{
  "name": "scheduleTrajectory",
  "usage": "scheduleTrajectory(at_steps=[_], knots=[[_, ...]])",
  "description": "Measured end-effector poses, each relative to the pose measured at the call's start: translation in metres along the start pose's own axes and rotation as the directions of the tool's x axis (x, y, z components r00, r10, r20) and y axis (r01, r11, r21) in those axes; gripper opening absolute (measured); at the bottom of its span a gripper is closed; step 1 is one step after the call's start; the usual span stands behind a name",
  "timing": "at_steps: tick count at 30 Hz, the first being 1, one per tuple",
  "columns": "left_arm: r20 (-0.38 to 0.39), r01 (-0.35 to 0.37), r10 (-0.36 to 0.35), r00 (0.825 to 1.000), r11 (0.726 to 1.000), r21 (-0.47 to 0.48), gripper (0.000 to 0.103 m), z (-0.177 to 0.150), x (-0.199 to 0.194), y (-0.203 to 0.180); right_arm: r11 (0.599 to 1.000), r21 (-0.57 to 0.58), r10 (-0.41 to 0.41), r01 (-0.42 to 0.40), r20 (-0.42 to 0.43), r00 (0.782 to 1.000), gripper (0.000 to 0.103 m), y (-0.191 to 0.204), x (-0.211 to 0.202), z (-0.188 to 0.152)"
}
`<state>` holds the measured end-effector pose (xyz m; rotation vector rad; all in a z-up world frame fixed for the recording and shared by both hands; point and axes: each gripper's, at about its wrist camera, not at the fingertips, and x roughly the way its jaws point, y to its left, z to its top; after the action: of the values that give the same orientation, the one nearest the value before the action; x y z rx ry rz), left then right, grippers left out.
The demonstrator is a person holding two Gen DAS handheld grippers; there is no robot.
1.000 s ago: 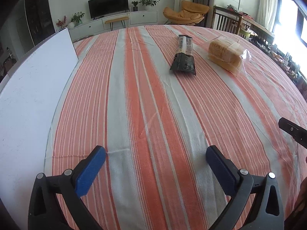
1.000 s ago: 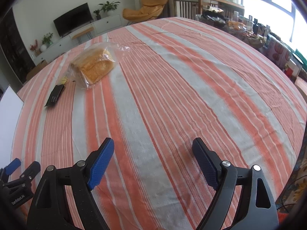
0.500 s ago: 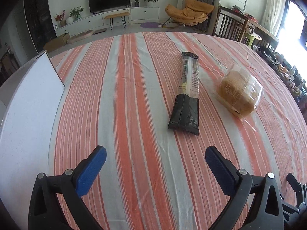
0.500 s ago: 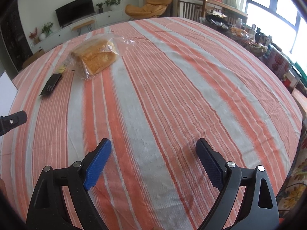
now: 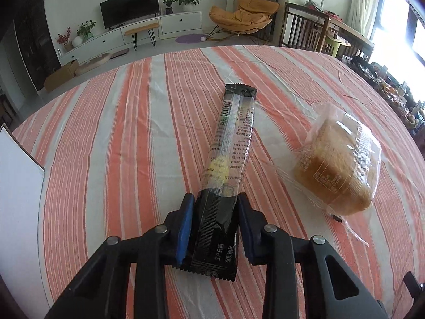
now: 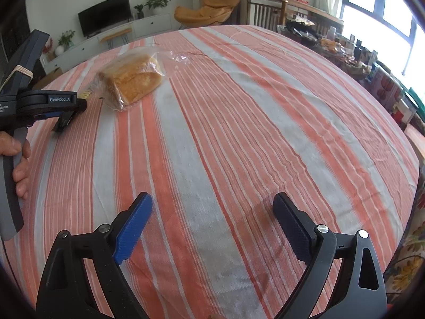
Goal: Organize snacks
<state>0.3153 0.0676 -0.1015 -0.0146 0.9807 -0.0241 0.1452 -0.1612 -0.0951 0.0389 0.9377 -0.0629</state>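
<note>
Your left gripper [image 5: 215, 212] has its jaws closing on the near, black end of the long snack packet [image 5: 228, 159], and in the left wrist view both blue pads [image 5: 184, 226] sit against the wrapper's sides, so you are grasping it. The packet lies lengthwise on the striped tablecloth [image 5: 106, 159], running away from you, with a clear middle section showing something yellow inside and a black far end with a serrated edge. Whether the packet's near end has left the cloth is hard to judge from this angle. Just to the right of it, apart from it, lies the bagged bread loaf [image 5: 342, 170] on its side, its loose plastic wrap spreading onto the cloth. A white board [image 5: 18, 199] covers the table's left edge. Your right gripper [image 6: 212, 223] hangs over a bare stretch of the cloth with its jaws spread wide and nothing between them; the blue pads [image 6: 132, 228] touch nothing. From the right wrist view you can see your left hand [image 6: 16, 164] wrapped round the handle of the left tool at the far left, with the loaf [image 6: 132, 79] lying beyond it. Behind the table there is a television [image 5: 130, 6] on a low white cabinet, and an orange chair [image 5: 244, 13] stands to its right.
</note>
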Motion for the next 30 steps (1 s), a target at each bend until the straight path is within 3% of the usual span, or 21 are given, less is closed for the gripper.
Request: scheduleTrajectory(at_steps=[6, 9, 11, 13, 18, 20, 22, 26, 28, 30], knots=[[-0.022, -0.068, 0.065, 0.998, 0.986, -0.154, 0.030, -0.055, -0.038, 0.026, 1.000, 0.000, 0.000, 0.000, 0.001, 1.000, 0.095, 0.000, 0.000, 0.000], [-0.040, -0.050, 0.043, 0.998, 0.977, -0.207, 0.034, -0.094, -0.064, 0.030, 1.000, 0.000, 0.000, 0.000, 0.002, 1.000, 0.095, 0.000, -0.001, 0.001], [-0.042, -0.036, 0.028, 0.999, 0.977, -0.208, 0.045, -0.116, -0.079, 0.028, 1.000, 0.000, 0.000, 0.000, 0.002, 1.000, 0.095, 0.000, 0.000, 0.001], [-0.054, -0.016, 0.006, 0.999, 0.982, -0.190, 0.078, -0.128, -0.086, 0.025, 1.000, -0.001, -0.001, 0.001, 0.002, 1.000, 0.095, 0.000, 0.000, 0.001], [-0.080, -0.030, 0.017, 0.997, 0.987, -0.157, 0.083, -0.111, -0.075, 0.027, 1.000, 0.000, -0.005, 0.005, 0.007, 1.000, 0.095, -0.001, -0.001, 0.002], [-0.091, -0.065, 0.053, 0.994, 0.989, -0.136, 0.084, -0.103, -0.062, 0.030, 1.000, 0.000, -0.006, 0.006, 0.009, 1.000, 0.095, 0.000, -0.001, 0.000], [-0.067, -0.101, 0.094, 0.993, 0.989, -0.105, 0.087, -0.095, -0.055, 0.031, 1.000, 0.000, -0.007, 0.007, 0.011, 1.000, 0.095, 0.000, -0.001, 0.000], [-0.044, -0.105, 0.101, 0.994, 0.987, -0.119, 0.092, -0.087, -0.046, 0.040, 1.000, 0.001, -0.009, 0.009, 0.016, 1.000, 0.095, 0.001, -0.001, -0.002], [-0.033, -0.109, 0.106, 0.994, 0.987, -0.121, 0.101, -0.086, -0.043, 0.044, 1.000, 0.002, -0.010, 0.010, 0.017, 1.000, 0.095, 0.002, -0.001, -0.003], [-0.012, -0.105, 0.104, 0.994, 0.987, -0.122, 0.103, -0.088, -0.042, 0.050, 1.000, 0.002, -0.010, 0.010, 0.018, 1.000, 0.095, 0.002, -0.001, -0.002]])
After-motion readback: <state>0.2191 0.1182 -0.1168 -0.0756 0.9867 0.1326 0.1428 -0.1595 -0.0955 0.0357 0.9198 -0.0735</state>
